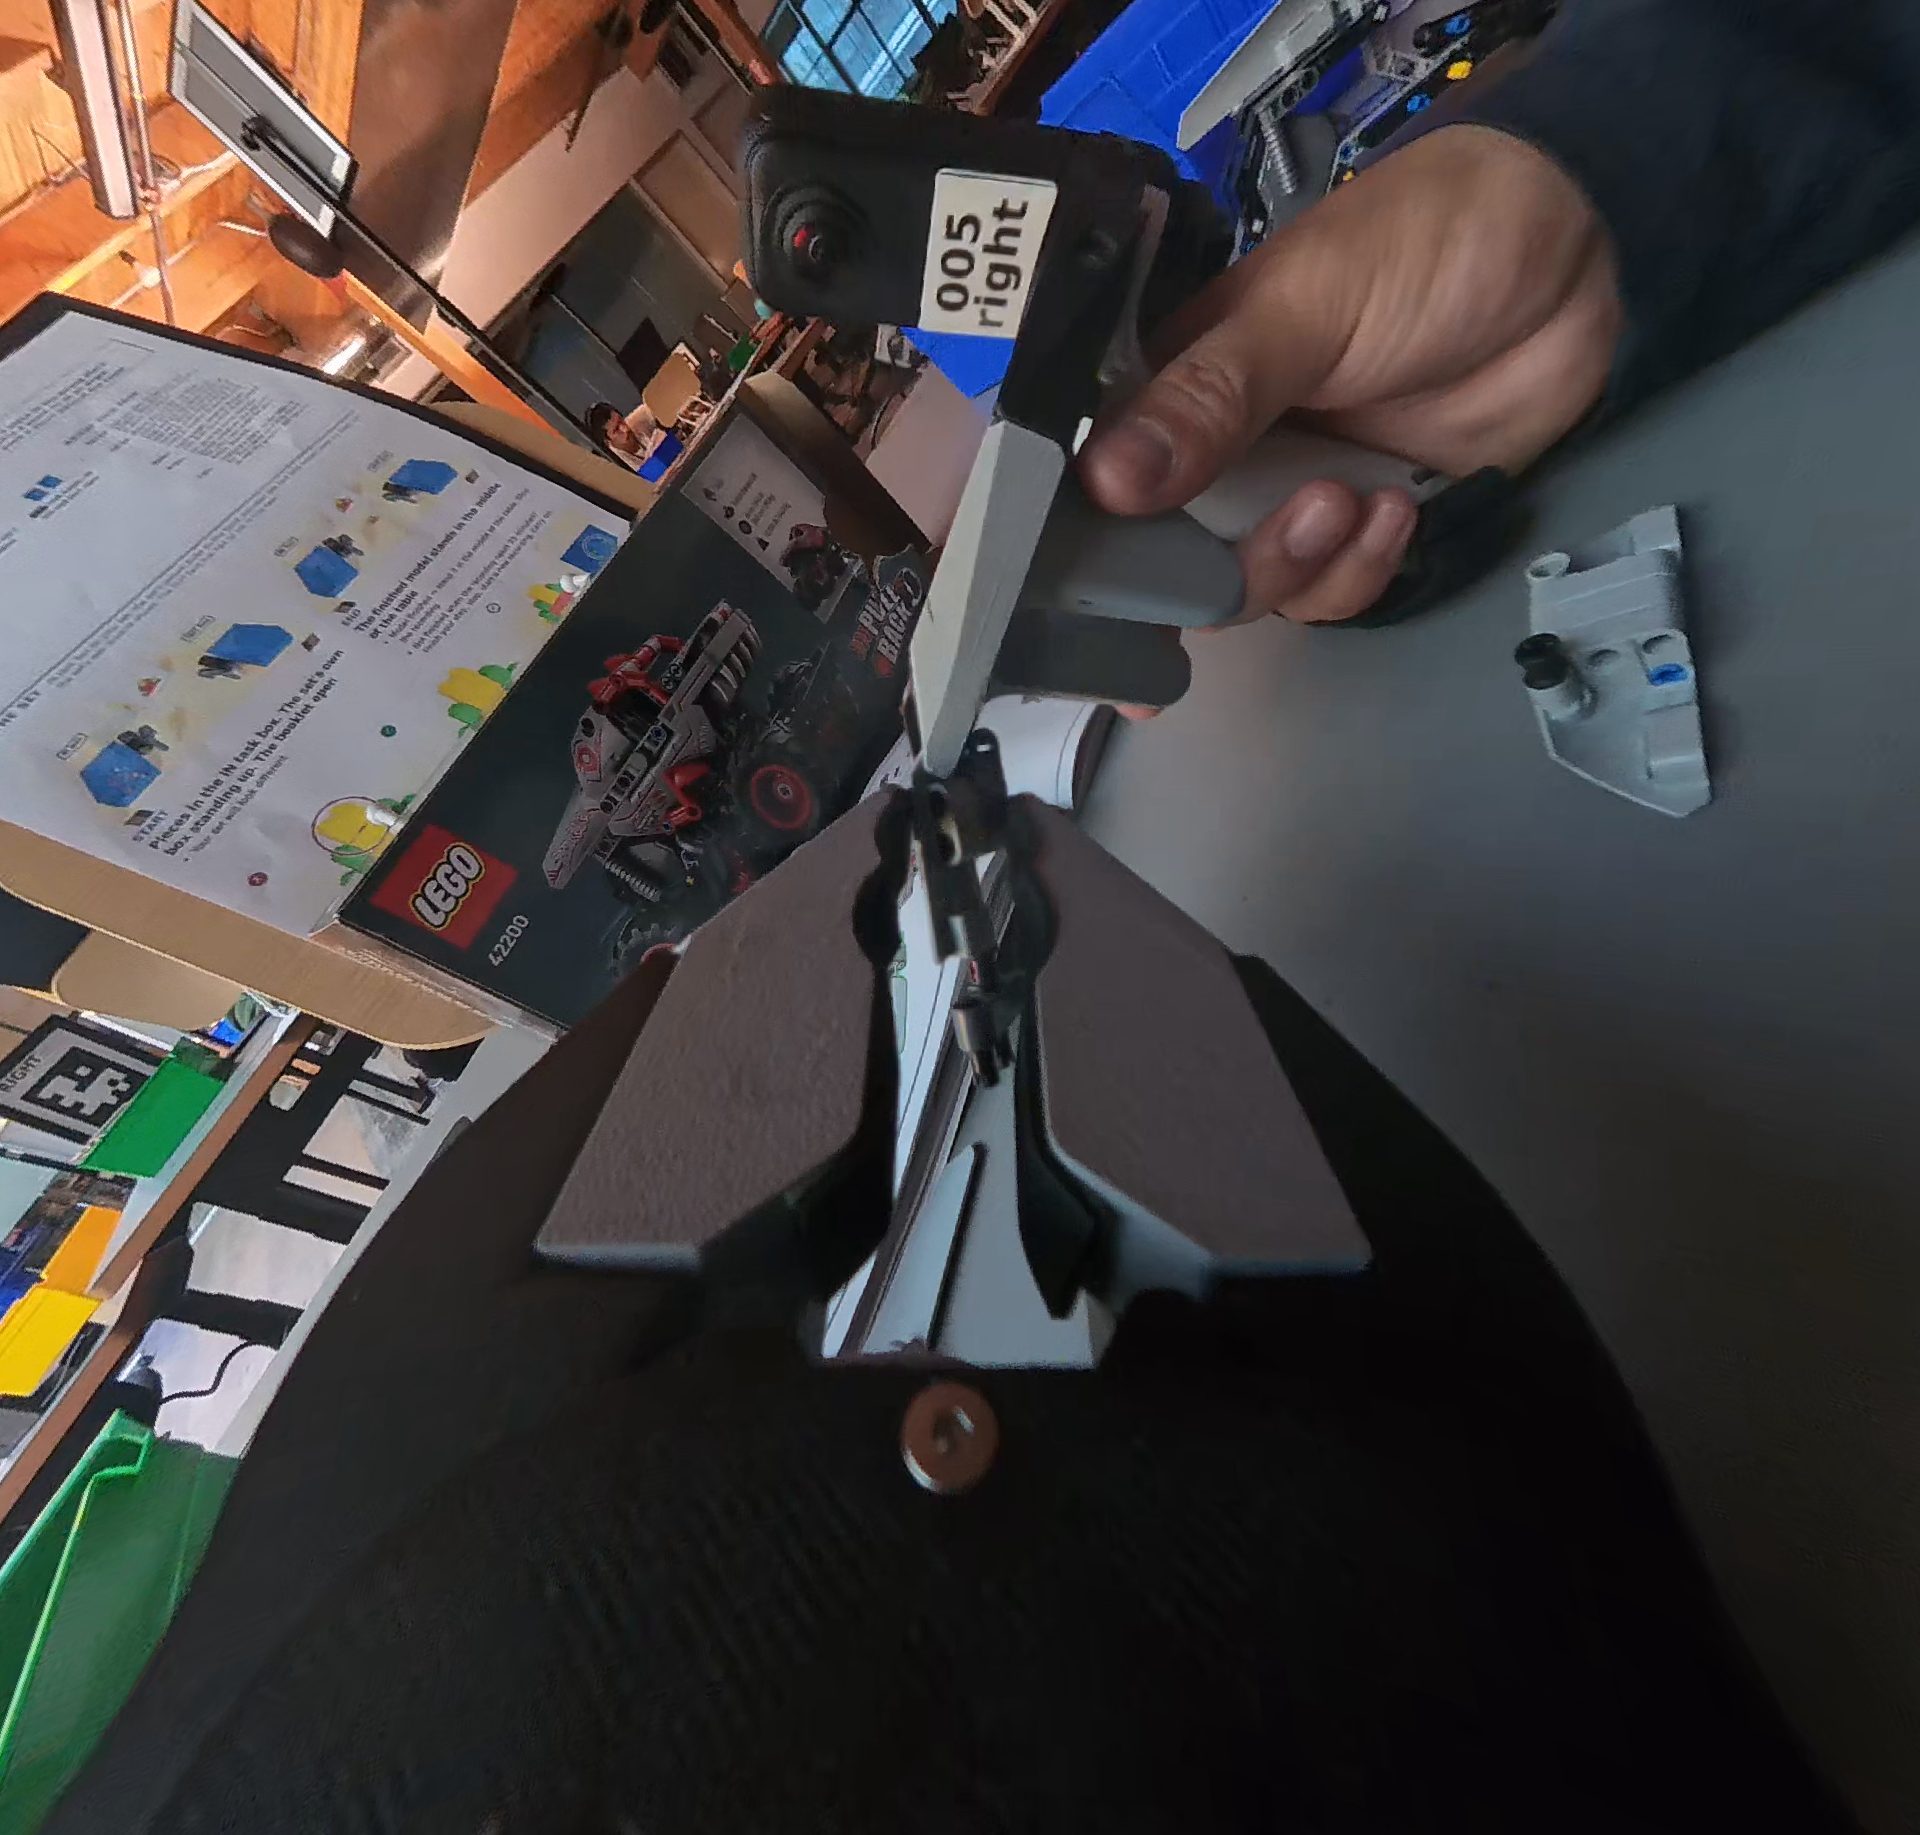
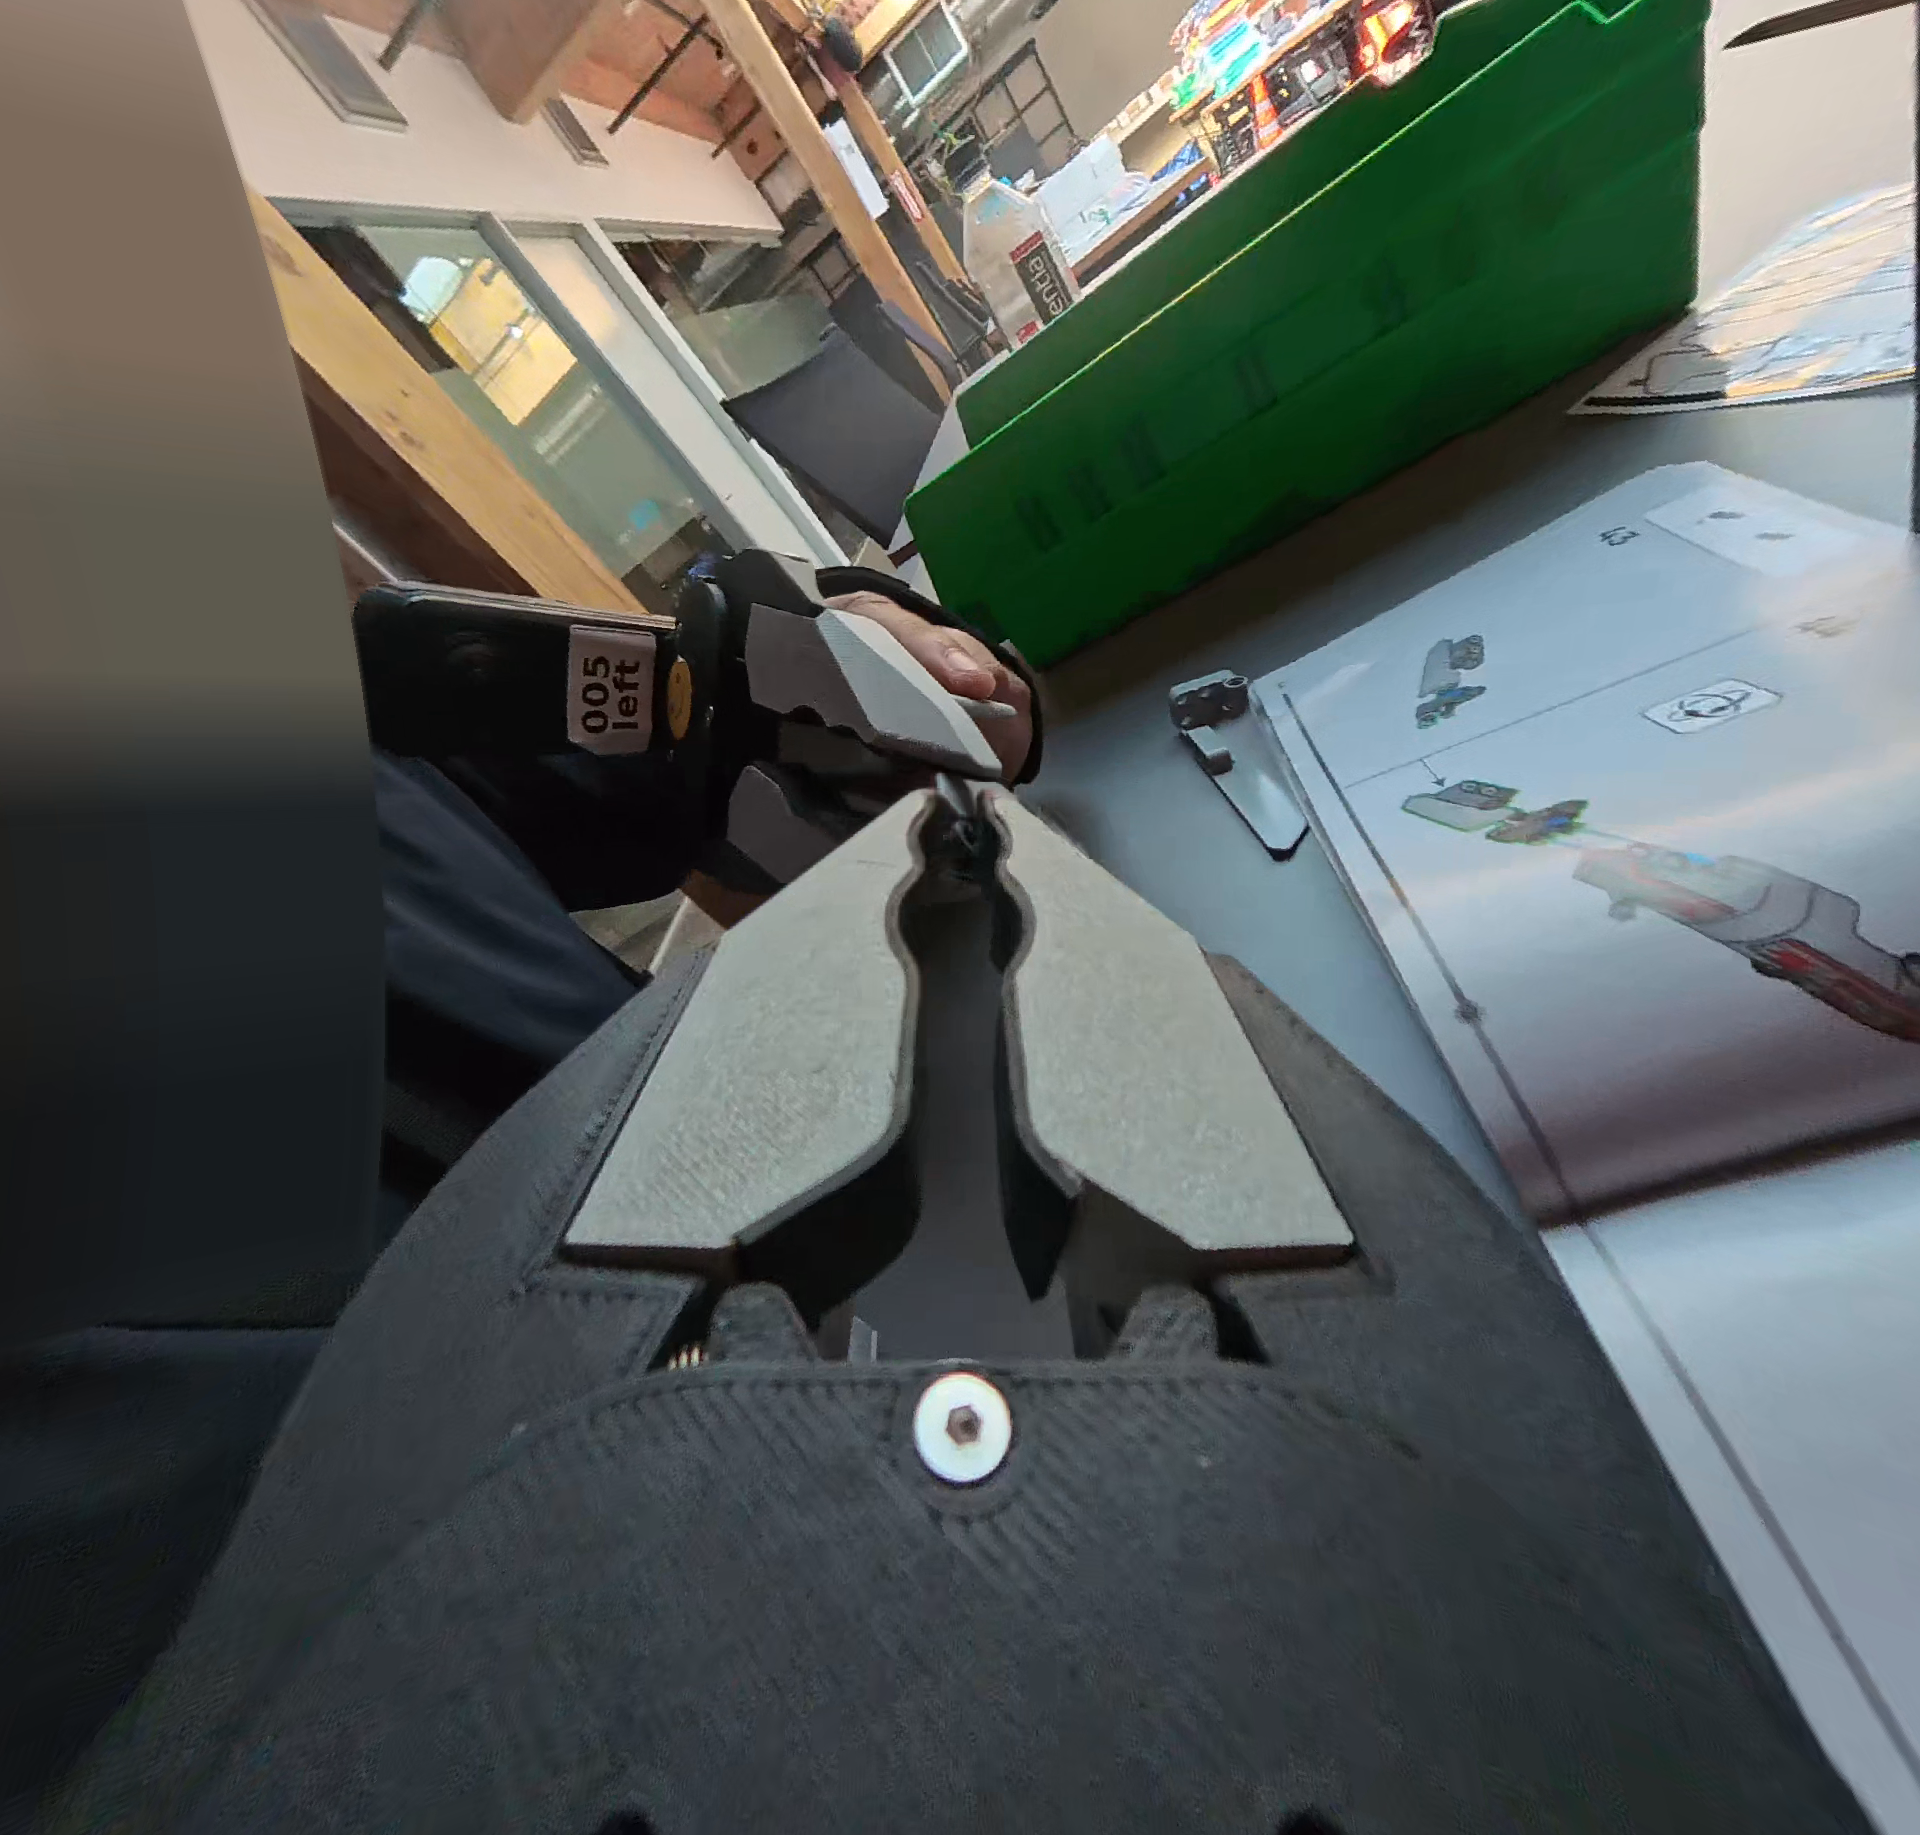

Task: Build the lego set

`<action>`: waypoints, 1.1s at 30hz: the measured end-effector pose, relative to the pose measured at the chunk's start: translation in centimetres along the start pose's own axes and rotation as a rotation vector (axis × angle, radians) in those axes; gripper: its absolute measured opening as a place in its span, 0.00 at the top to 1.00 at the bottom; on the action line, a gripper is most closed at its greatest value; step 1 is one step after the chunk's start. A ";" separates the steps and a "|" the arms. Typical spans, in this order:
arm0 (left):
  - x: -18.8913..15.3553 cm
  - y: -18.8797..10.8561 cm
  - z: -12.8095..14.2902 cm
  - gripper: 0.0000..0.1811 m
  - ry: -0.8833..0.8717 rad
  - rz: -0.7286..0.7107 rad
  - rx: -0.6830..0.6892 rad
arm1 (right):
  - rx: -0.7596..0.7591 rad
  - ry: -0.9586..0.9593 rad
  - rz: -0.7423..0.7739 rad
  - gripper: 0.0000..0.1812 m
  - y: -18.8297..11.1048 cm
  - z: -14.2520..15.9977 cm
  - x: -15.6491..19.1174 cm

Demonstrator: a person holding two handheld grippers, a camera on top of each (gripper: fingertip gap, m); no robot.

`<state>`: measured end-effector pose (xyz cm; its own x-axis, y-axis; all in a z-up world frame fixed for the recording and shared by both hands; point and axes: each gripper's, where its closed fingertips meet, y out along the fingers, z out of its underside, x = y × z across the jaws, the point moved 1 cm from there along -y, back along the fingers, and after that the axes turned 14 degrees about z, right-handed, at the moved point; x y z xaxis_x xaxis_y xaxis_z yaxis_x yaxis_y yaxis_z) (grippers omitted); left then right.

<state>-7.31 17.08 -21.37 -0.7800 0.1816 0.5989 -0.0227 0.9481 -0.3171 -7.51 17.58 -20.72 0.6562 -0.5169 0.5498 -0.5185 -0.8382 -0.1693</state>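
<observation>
Both hand-held grippers meet tip to tip over the grey desk. The left hand-held gripper has its fingers pinched together on a small black piece, a skinny dark bit with what looks like a pin on it (too small and blurry to say more). The right hand-held gripper is clamped on a dark bit too, right at its tips, and it looks like the same piece, though I can't say for sure.

In the left wrist view the right one comes in from 12 o'clock, gripped by a bare hand. At 3 o'clock a grey panel with black pins and a blue one lies flat on the desk, well apart from the tips. The set's box stands at 9 o'clock, with a printed sheet beside it.

In the right wrist view the open booklet lies at 3 o'clock, another grey part touching its near edge. A green bin sits at 1 o'clock.
</observation>
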 end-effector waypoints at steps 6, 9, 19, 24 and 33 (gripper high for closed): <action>-0.2 -0.1 0.1 0.96 -0.003 0.032 0.009 | 0.009 -0.065 0.025 0.97 -0.1 0.2 0.2; -0.1 0.0 0.9 0.97 -0.141 0.087 -0.006 | -0.020 -0.099 0.030 0.98 -0.6 -0.3 0.2; -2.8 -0.8 -2.2 0.98 -0.635 0.560 -0.285 | 0.042 -0.595 -0.027 0.93 -2.3 0.7 3.2; -3.3 -1.7 -2.8 0.97 -1.014 0.830 -0.406 | 0.046 -0.870 -0.003 0.97 -2.0 2.1 4.9; -3.3 -1.9 -3.0 0.98 -1.205 0.932 -0.471 | 0.086 -0.969 -0.013 1.00 -1.8 3.4 5.0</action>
<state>-2.82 15.49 -20.57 -0.4317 0.6313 -0.6443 0.7321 0.6625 0.1586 -1.41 15.95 -20.49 0.8483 -0.3942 -0.3537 -0.4914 -0.8348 -0.2483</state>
